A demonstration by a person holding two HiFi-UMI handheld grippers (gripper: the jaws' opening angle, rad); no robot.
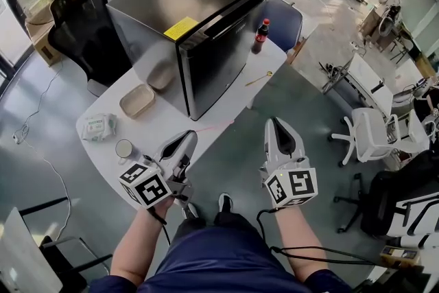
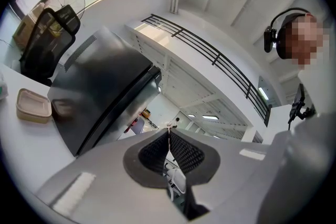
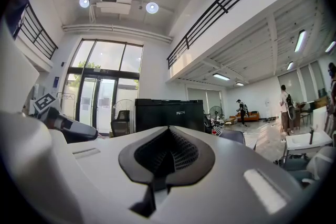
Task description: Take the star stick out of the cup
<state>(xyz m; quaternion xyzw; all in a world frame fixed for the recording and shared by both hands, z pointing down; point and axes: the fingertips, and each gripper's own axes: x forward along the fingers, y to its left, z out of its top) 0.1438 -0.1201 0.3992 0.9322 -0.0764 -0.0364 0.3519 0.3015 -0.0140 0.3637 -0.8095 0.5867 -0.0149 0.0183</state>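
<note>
Both claws are pressed shut with nothing between them: the left claw [image 2: 169, 132] has its tips meeting, and the right claw [image 3: 168, 129] is the same, pointed off across the room. I've got them hanging low in front of the body, short of the bench [image 1: 103, 103]. Nearest the left claw, a small round cup [image 1: 125, 148] sits by the bench edge, and from above I see no stick standing in it. On the far side, past the mini fridge [image 1: 199, 24], a thin golden stick [image 1: 259, 79] lies flat on the bench just below the cola bottle [image 1: 259, 36], well apart from the cup. It's too small to make out a star. If that's our stick, I'd call the removal done; otherwise nothing has started.
</note>
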